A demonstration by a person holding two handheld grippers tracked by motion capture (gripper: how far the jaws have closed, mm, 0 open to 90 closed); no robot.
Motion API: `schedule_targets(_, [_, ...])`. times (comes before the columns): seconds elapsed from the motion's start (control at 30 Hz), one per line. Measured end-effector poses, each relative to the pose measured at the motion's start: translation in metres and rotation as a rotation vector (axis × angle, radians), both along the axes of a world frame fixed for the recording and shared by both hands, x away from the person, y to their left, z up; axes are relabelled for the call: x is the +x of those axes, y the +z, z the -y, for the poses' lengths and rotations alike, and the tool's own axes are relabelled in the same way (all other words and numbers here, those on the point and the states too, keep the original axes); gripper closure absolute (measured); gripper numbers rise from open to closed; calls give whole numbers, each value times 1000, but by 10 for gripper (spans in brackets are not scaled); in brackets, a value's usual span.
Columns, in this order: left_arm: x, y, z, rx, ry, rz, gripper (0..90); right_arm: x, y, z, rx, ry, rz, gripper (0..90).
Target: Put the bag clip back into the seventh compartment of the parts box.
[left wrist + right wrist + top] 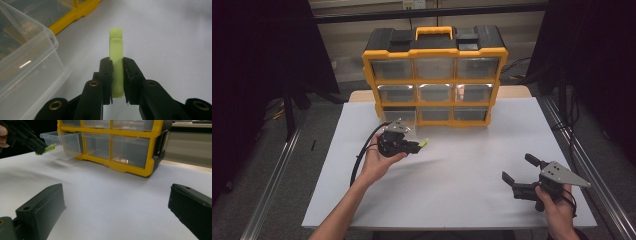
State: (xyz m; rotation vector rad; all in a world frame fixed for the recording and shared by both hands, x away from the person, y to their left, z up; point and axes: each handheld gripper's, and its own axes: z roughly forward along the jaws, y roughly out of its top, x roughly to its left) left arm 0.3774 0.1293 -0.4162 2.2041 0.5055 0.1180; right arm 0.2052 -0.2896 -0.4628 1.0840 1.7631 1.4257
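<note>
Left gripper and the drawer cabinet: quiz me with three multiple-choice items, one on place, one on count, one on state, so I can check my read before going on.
1. Which drawer of the cabinet is pulled out?
A. top right
B. bottom left
C. middle centre

2. How many drawers does the cabinet front show?
A. six
B. nine
C. twelve

3. How do the two grippers stand?
A. left gripper shut on the green piece, right gripper open
B. both open
C. right shut on the green piece, left open

Answers: 1 B, the open drawer juts from the bottom row's left end. 2 B, three rows of three. 3 A, the left jaws pinch the green piece; the right jaws stand wide apart with nothing between them.
</note>
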Motion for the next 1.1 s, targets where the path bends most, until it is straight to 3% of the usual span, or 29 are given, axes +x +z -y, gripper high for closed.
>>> schedule_targets(0.1, [-1, 9, -6, -29, 7, 7, 784, 0, 0, 0, 0, -1, 1, 2])
schedule_targets(0.13, [-1, 12, -9, -13, 13, 15, 785, 0, 0, 0, -2, -2, 1, 2])
schedule_targets(0.27, [1, 19, -19, -69, 27, 26, 785, 0, 0, 0, -2, -1, 1, 2])
schedule_targets(0.5, [-4, 41, -30, -112, 42, 69, 784, 0, 0, 0, 0, -4, 4, 2])
schedule_targets(0.73, [-8, 58, -40, -120, 42, 117, 784, 0, 0, 1, 2, -3, 2, 2])
schedule_targets(0.83, [-8, 63, -45, -124, 59, 126, 784, 0, 0, 0, 1, -5, -1, 2])
schedule_targets(0.87, [-8, 62, -46, -147, 63, 120, 784, 0, 0, 0, 1, -6, 0, 2])
schedule_targets(1.1, [-8, 72, -57, -146, 94, 145, 784, 0, 0, 1, 2, -4, 0, 3])
